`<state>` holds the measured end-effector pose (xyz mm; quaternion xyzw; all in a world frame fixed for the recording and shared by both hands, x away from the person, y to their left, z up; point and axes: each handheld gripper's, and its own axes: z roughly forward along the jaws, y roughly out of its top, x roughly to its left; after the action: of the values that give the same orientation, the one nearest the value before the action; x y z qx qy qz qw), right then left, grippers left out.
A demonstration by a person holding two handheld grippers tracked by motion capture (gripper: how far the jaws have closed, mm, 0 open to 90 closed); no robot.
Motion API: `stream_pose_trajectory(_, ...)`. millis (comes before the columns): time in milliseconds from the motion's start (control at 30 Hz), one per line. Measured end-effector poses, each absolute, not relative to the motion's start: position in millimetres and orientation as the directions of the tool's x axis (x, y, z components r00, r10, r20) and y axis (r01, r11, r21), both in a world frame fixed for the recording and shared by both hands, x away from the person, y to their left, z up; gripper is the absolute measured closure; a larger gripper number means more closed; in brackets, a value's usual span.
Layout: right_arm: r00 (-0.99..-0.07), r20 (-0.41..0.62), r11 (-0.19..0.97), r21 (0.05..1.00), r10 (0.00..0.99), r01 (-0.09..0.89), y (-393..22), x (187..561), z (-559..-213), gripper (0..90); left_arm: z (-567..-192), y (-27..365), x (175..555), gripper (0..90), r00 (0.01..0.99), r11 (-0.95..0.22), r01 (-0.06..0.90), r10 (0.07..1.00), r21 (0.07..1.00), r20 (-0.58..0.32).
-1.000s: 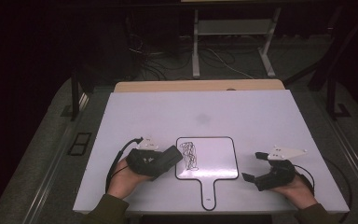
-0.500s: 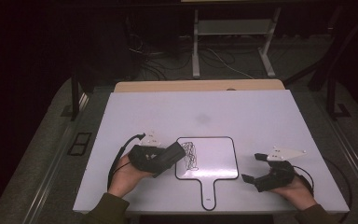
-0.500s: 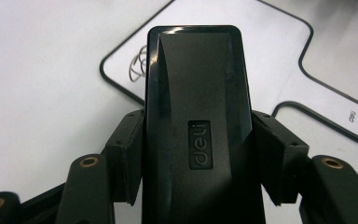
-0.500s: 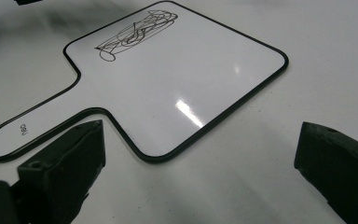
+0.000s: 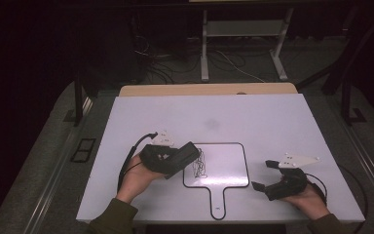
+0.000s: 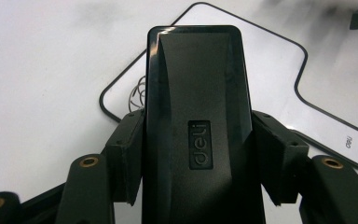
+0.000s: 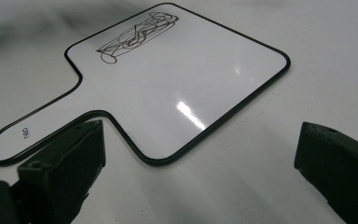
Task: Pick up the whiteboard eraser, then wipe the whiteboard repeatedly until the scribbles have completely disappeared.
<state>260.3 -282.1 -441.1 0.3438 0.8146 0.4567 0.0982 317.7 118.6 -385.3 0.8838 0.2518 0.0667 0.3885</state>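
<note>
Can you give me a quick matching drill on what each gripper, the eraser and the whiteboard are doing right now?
Things:
1. left gripper
2. right gripper
3. black eraser
4. paddle-shaped whiteboard

States:
A. lies flat on the white table, with black scribbles near its left edge
B. jaws apart, holding nothing, to the right of the board
C. clamped between two jaws, its front end above the scribbled edge of the board
D. jaws closed on a black block marked deli

Pairs: 1-D, 2-B, 3-C, 4-A
</note>
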Motion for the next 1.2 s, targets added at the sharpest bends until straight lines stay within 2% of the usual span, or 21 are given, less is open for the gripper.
stream_pose_trajectory(833, -0.735, 0.162, 0.335, 0.811, 0.659, 0.48, -285.4, 260.3, -441.1, 0.7, -386.6, 79.7, 366.7, 39.0, 0.879, -0.612, 0.367, 0.474, 0.7, -0.046)
stream_pose_trajectory(1200, -0.735, 0.161, 0.334, 0.812, 0.659, 0.478, -285.9, 261.4, -441.7, 0.7, -406.7, 64.9, 390.4, 39.0, 0.869, -0.66, 0.395, 0.493, 0.639, -0.028)
